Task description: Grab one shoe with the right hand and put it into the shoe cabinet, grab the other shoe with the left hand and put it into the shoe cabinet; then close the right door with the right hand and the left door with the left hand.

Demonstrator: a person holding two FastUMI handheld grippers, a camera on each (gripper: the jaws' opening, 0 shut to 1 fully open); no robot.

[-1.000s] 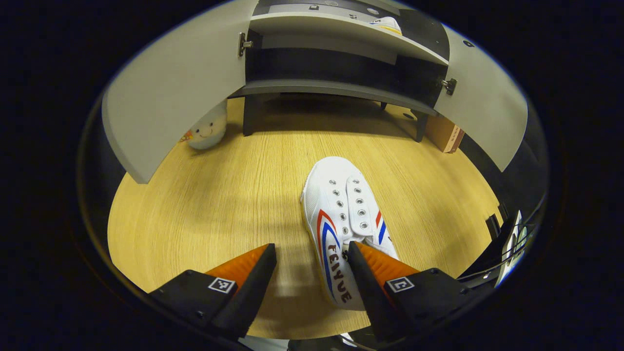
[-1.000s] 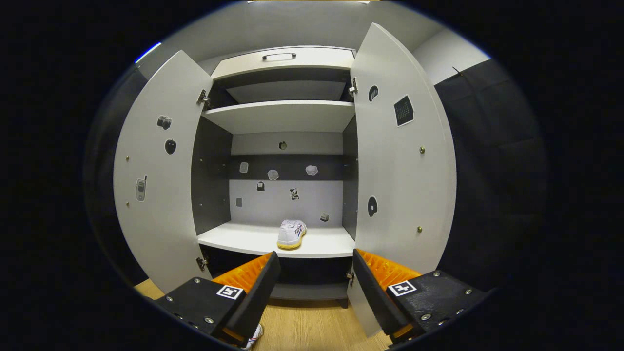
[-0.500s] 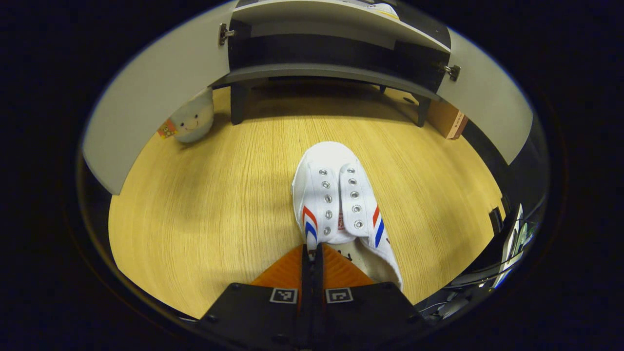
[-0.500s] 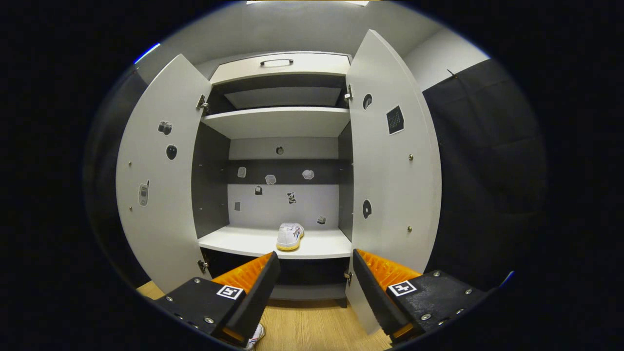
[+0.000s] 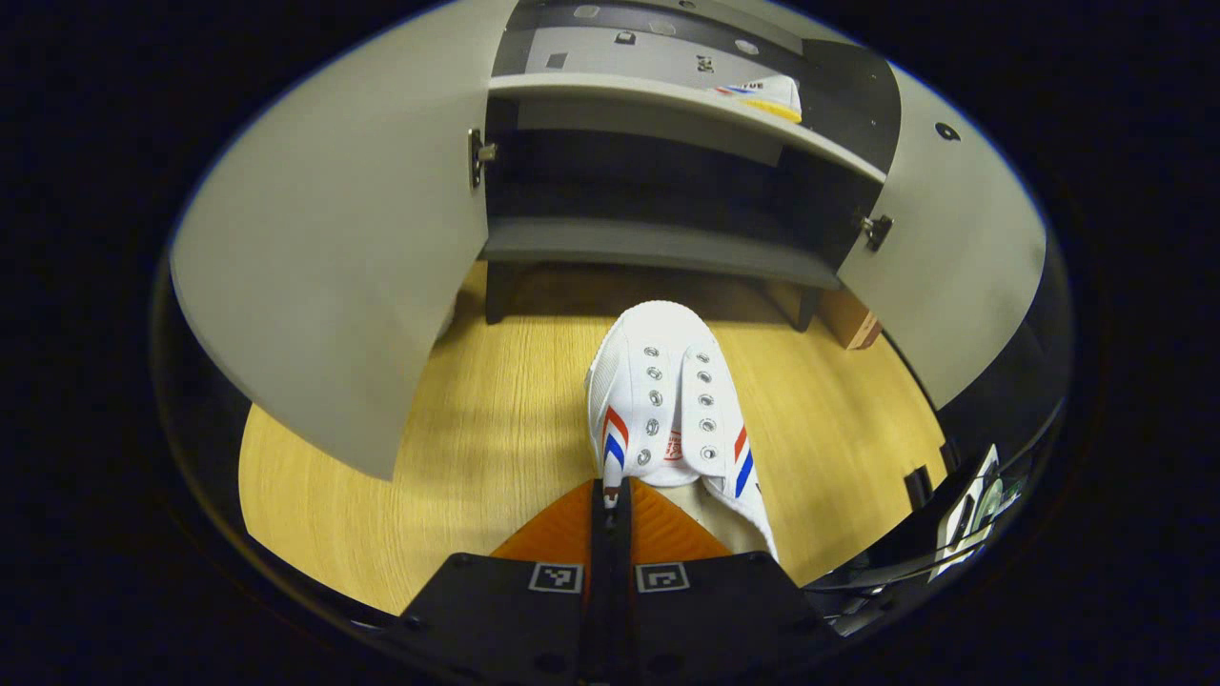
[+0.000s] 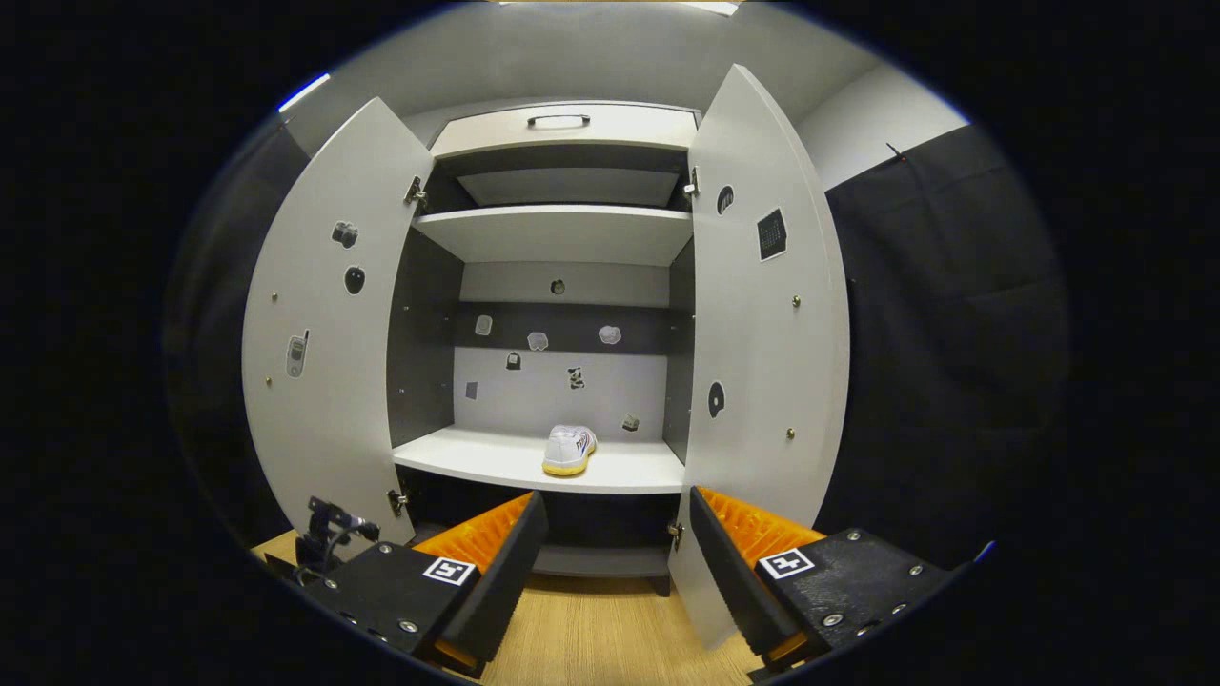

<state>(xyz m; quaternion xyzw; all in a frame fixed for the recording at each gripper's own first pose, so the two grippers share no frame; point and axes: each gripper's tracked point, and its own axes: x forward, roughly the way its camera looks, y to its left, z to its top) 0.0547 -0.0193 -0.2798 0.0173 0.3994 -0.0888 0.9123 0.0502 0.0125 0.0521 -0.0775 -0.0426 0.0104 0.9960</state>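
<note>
While the shoe cabinet [image 6: 562, 314] stands with both doors wide and one white shoe [image 6: 569, 450] already on its lower shelf [image 6: 477, 459], the step in hand is, I judge, the second shoe for the left side. The other shoe [image 5: 672, 400] hangs above the wooden floor [image 5: 457, 448] in front of the cabinet, and the left claw [image 5: 610, 495] is pressed together on the edge of its opening. The right claw [image 6: 610, 562] is wide and holds nothing, so the next move should carry the held shoe forward and up to that shelf, beside the first, before the doors are closed.
</note>
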